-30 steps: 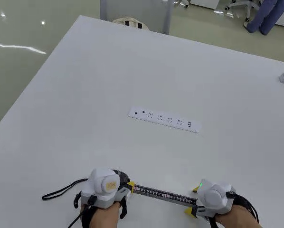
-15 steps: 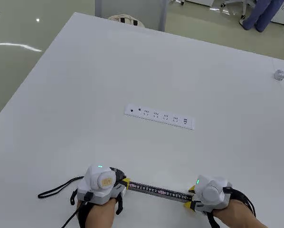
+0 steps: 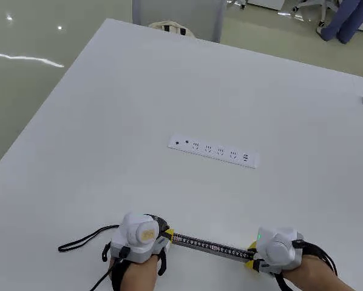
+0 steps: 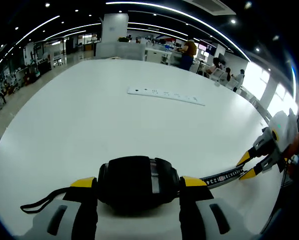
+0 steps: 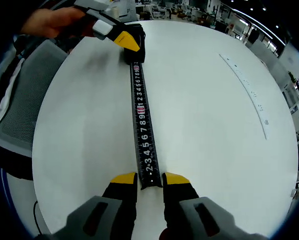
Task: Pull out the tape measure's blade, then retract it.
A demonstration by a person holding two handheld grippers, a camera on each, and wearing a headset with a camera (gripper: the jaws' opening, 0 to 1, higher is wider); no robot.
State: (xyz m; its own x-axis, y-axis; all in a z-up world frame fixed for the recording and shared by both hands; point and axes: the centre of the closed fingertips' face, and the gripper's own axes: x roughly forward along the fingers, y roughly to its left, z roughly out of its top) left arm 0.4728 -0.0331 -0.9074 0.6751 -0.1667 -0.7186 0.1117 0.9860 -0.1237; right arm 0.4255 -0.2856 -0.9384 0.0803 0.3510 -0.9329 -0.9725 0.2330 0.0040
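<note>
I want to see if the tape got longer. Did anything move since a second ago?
Nothing visibly moved; only the camera shifted. The blade spans about the same stretch. The left gripper still clamps the case, the right gripper still pinches the blade's end, and the power strip lies where it was.

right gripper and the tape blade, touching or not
Touching. The right gripper view shows the right gripper's two yellow jaw tips pressed against both edges of the blade's end, with no gap on either side.
</note>
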